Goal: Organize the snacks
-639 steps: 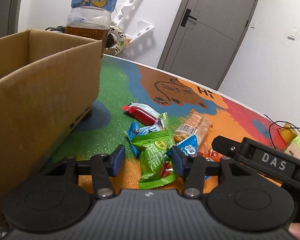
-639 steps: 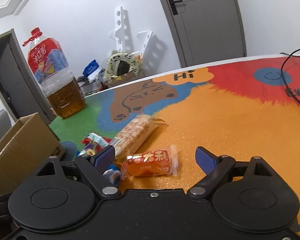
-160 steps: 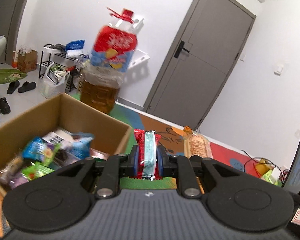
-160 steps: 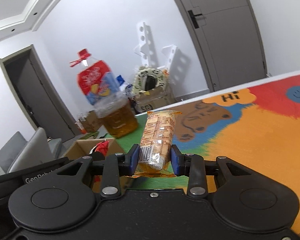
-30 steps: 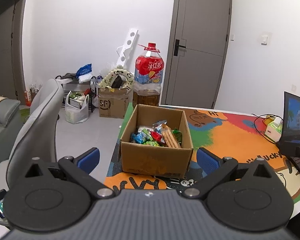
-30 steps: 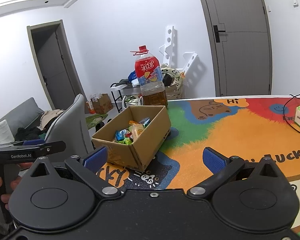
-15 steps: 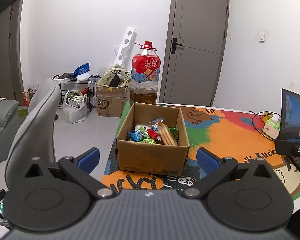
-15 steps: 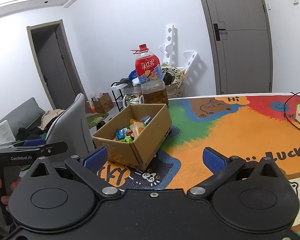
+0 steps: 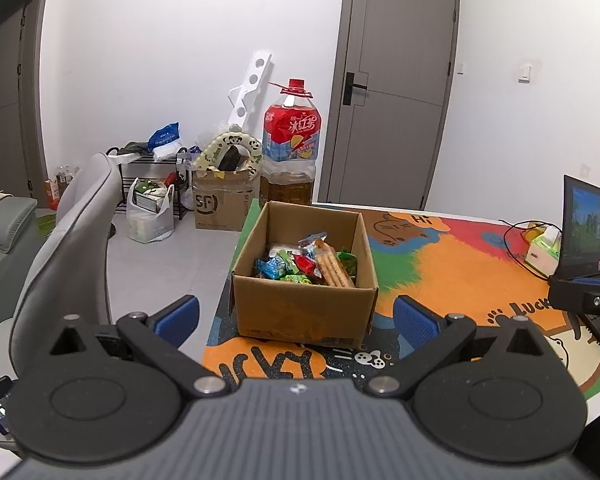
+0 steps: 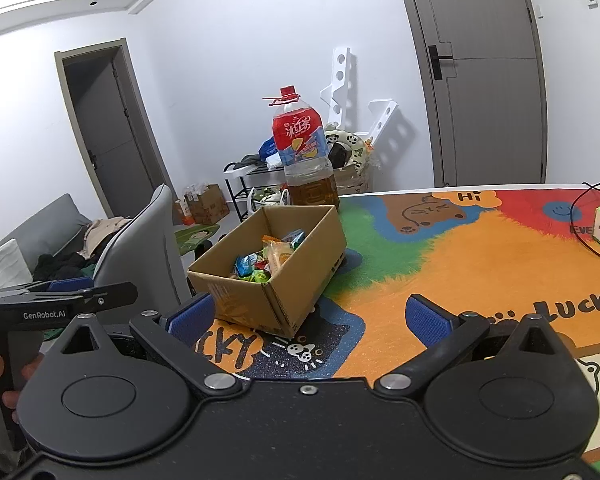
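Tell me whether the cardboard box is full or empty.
Partly full: the open box holds a pile of snacks lying below its rim.

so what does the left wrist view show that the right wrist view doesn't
Only the left wrist view shows the laptop at the table's right side and the SF box on the floor.

Only the right wrist view shows the open dark doorway, the grey sofa, and the left gripper seen from the side.

Both show the cardboard box of snacks on the colourful mat, the big bottle behind it, the grey door and the grey chair.
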A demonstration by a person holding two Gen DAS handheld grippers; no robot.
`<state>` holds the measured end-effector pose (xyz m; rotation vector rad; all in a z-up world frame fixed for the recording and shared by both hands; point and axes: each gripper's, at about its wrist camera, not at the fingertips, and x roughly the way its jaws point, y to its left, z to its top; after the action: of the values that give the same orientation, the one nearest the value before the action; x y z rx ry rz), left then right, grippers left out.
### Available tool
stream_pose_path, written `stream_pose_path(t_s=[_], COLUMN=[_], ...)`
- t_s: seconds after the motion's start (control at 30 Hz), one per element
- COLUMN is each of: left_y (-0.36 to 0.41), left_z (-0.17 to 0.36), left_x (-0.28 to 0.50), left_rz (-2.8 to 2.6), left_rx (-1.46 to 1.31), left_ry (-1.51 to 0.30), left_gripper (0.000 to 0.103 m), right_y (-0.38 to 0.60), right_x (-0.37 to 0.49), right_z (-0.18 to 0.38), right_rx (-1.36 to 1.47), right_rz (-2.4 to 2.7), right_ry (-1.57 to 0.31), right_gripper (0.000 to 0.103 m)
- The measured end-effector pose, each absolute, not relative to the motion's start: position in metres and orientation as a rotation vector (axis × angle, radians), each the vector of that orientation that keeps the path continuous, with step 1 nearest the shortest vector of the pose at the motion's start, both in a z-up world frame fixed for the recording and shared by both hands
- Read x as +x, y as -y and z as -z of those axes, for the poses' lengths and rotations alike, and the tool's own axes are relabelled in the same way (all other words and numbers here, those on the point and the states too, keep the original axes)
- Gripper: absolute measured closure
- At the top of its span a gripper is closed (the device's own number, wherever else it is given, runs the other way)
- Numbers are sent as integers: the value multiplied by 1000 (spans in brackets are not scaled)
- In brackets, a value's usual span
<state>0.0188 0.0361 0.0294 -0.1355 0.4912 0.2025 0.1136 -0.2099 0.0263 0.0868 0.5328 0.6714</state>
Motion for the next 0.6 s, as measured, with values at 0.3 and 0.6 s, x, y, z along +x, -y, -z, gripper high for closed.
stream_pose_path(t_s=[0.3, 0.6], left_y=[-35, -33], left_z=[-29, -29], left_x=[19, 18], left_rz=[-198, -197], left_rx=[-131, -130], left_ry=[-494, -487], left_gripper=[1, 1], right_y=[210, 210], right_x=[114, 113], right_z=[-26, -26], right_rx=[87, 87], right_rz=[-671, -672], right_ry=[-532, -538], right_gripper=[0, 0])
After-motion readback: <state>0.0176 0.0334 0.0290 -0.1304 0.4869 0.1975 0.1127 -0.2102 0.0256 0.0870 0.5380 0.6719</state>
